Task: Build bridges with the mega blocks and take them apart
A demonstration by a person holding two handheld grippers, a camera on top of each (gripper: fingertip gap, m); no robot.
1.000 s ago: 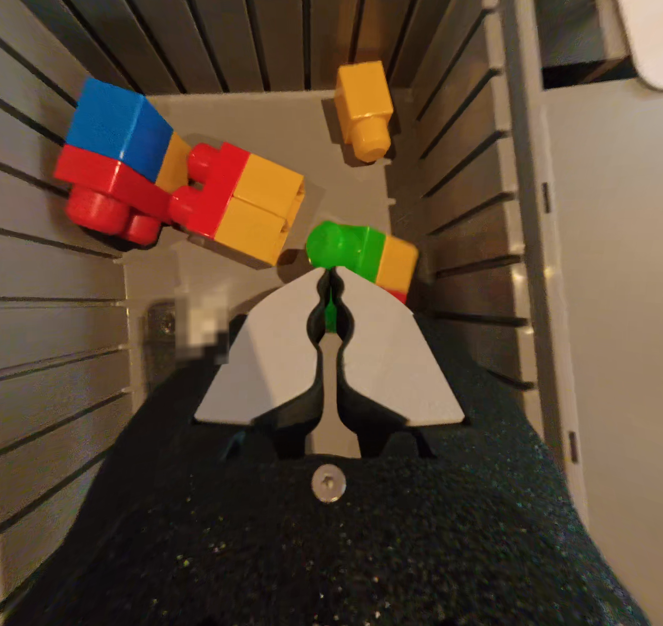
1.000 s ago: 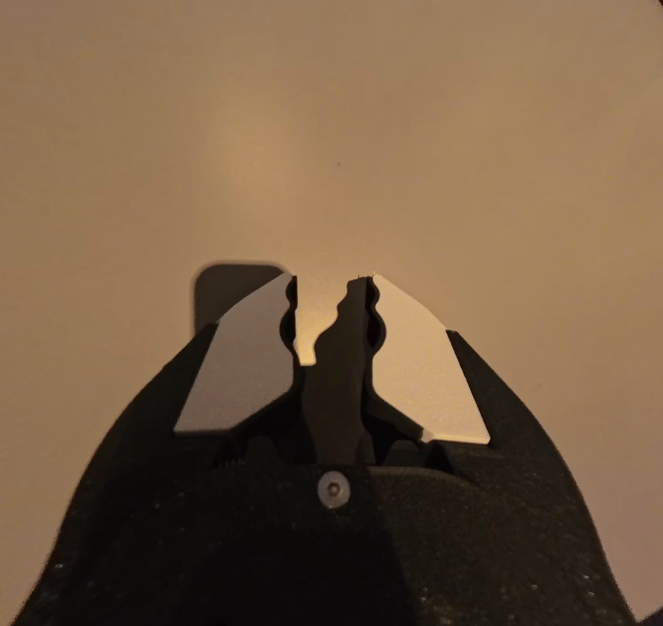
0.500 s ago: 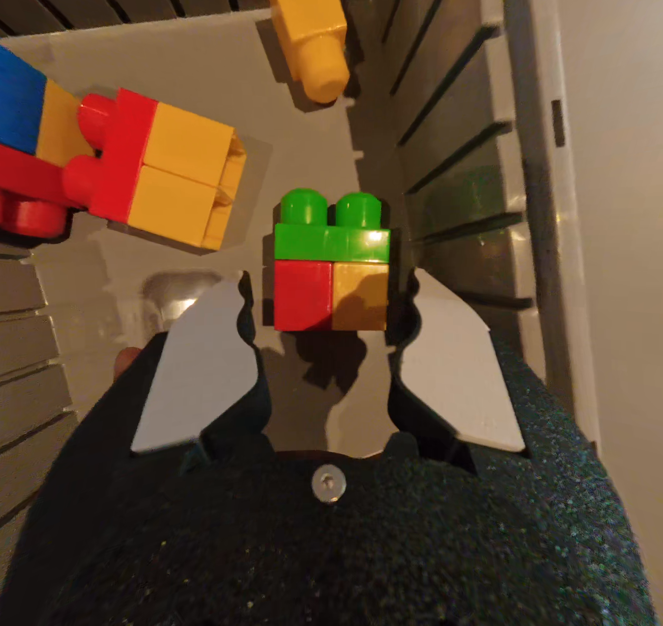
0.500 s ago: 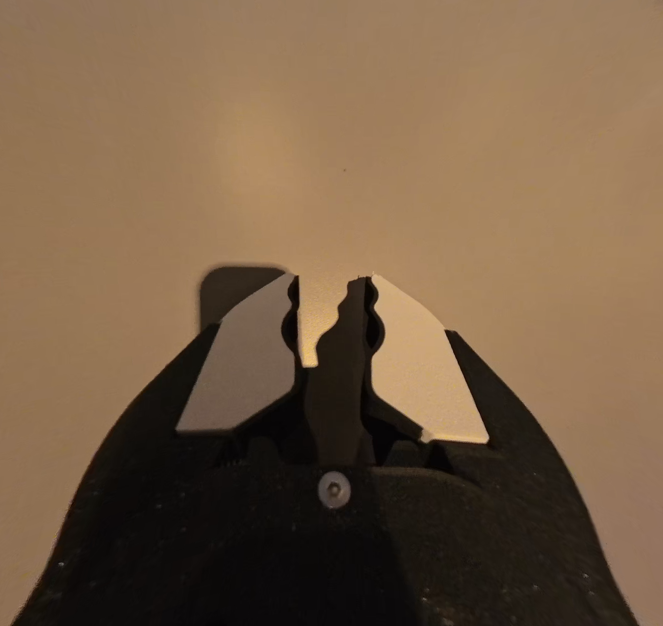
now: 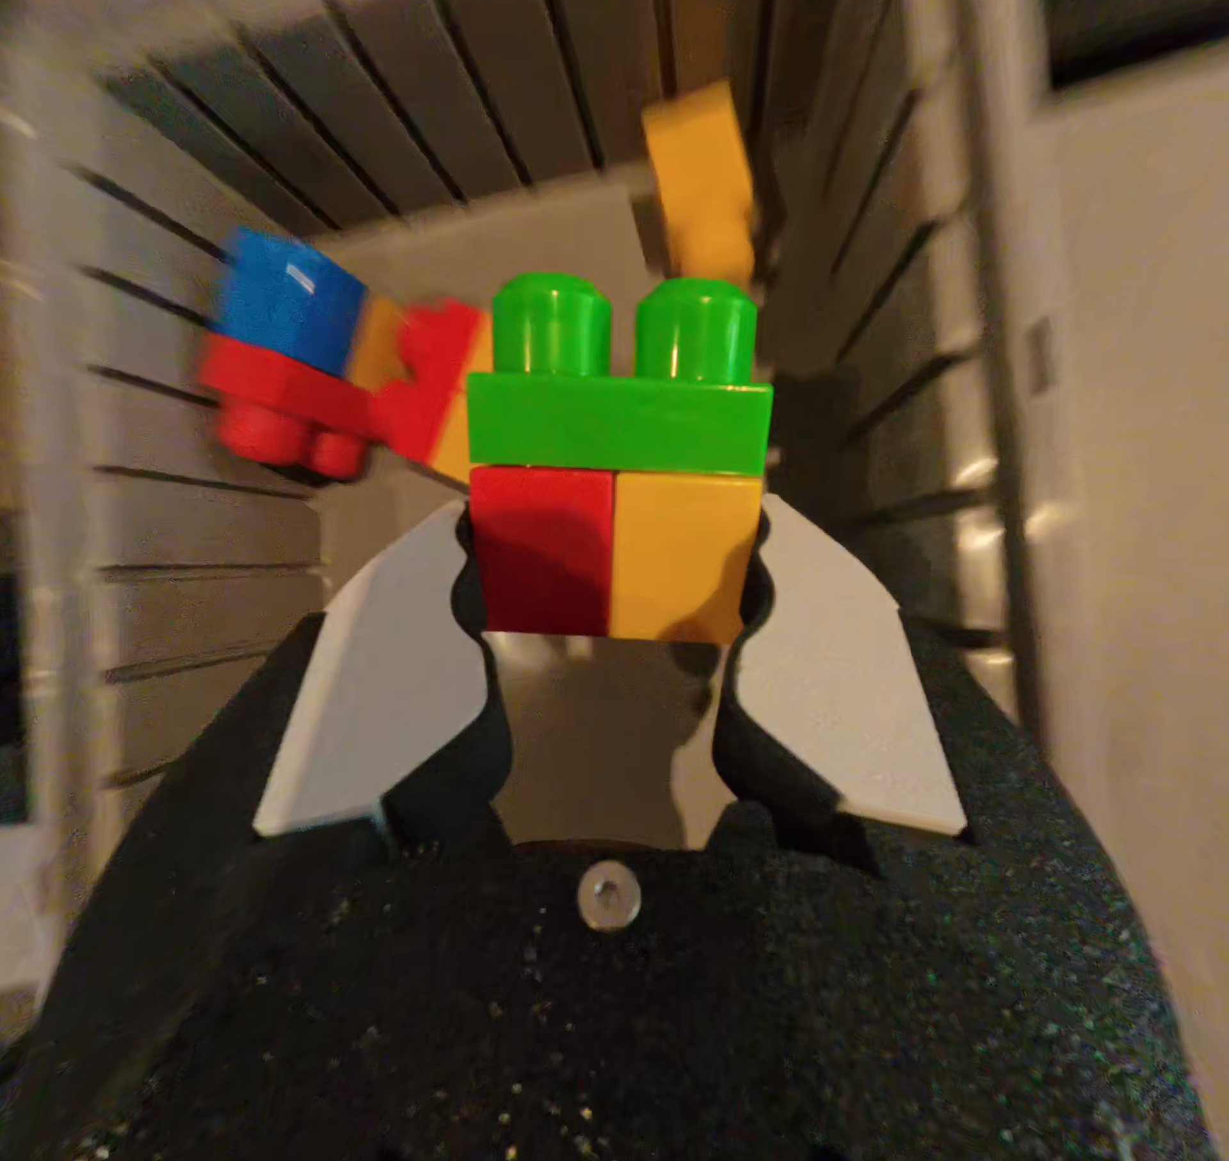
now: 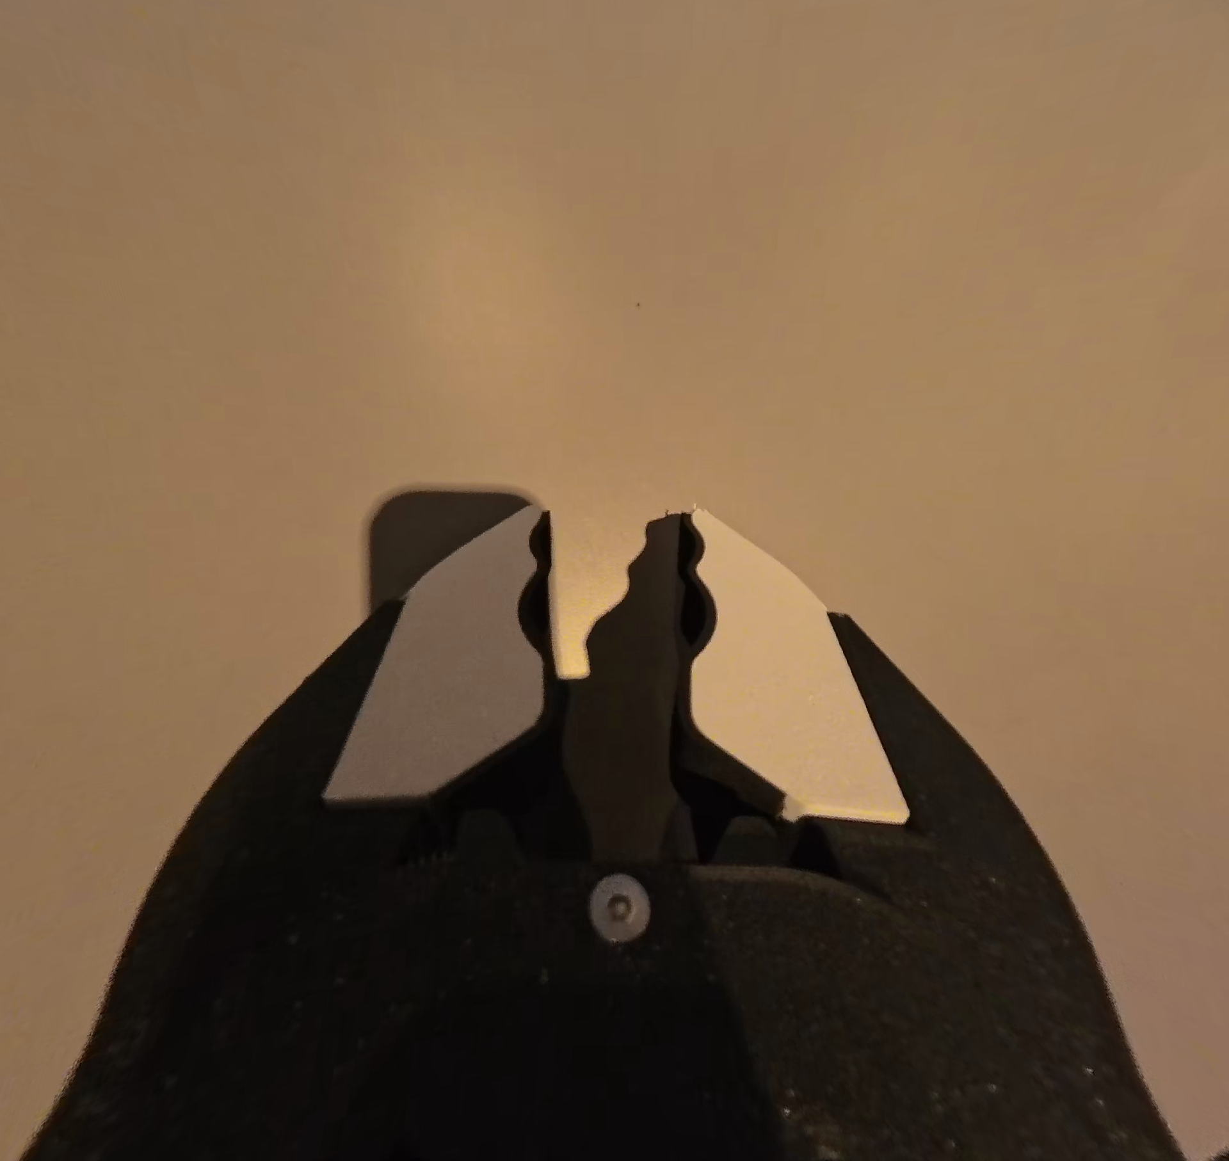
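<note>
Inside the grey slatted bin, your left gripper clamps a small block bridge: its fingers press against the outer sides of the red block and the yellow block, which sit side by side between the tips. A green two-stud block caps both, studs pointing away from the tool.

Beyond the held stack, off the left finger, lies a loose cluster of blue, red and yellow blocks on the bin floor, partly hidden behind the green block. Ahead and slightly toward the right finger, a single yellow piece rests near the bin's far wall. The background is streaked with motion blur, while the held stack reads sharp.

Your right gripper holds nothing. Its tips stand a little apart, with a narrow gap between them, over a plain tan surface. A dark shadow of the tool falls just beside its left finger. No blocks appear in the right wrist view.
</note>
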